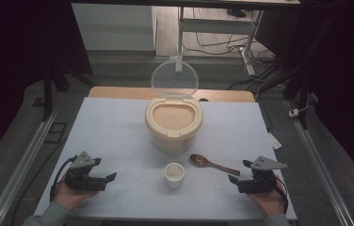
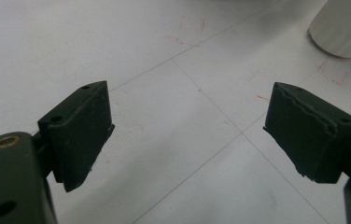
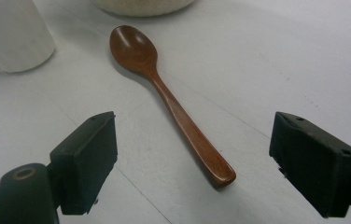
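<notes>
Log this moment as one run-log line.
left claw: open, empty | right claw: open, facing spoon | cup: empty | rice bin: lid up

On the white worktop [image 1: 118,127], the cream round rice container [image 1: 173,123] stands at the centre back with its clear lid [image 1: 174,79] raised behind it. Before it stands the small white cup [image 1: 174,175]. The brown wooden spoon [image 1: 213,164] lies just right of the cup, bowl toward the container, handle toward the right gripper [image 1: 239,171]. The left gripper [image 1: 104,169] rests well left of the cup.
</notes>
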### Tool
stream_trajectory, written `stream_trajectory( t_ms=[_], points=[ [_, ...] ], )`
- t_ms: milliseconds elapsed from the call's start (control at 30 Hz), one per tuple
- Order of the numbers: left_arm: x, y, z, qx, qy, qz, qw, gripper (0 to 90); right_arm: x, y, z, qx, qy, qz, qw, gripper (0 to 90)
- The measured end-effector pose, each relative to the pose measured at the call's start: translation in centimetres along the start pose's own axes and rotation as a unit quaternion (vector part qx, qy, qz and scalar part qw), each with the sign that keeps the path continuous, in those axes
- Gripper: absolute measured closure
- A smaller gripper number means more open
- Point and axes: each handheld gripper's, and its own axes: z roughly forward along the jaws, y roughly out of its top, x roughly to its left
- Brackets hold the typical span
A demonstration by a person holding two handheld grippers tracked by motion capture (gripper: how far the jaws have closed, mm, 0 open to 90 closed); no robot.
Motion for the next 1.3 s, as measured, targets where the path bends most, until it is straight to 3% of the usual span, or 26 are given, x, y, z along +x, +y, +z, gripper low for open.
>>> stream_trajectory(
  t_ms=[233,833,1133,1300],
  points=[
    [0.0,0.1,0.0,0.002,-0.001,0.003,1.0000,14.7,0.2,0.2,-0.2,-0.006,0.004,-0.003,1.0000,18.1],
    [0.1,0.0,0.2,0.007,-0.002,0.003,1.0000,15.1,0.6,0.7,0.0,0.016,0.014,-0.013,0.9997,21.4],
    [0.3,-0.1,0.3,0.011,-0.004,-0.002,0.9999,15.3,0.5,3.4,-0.5,0.051,0.020,-0.035,0.9979,23.4],
    [0.3,-0.1,0.5,0.014,-0.005,-0.003,0.9999,15.5,0.2,5.1,-0.1,0.103,0.029,-0.057,0.9926,23.5]
  ],
)
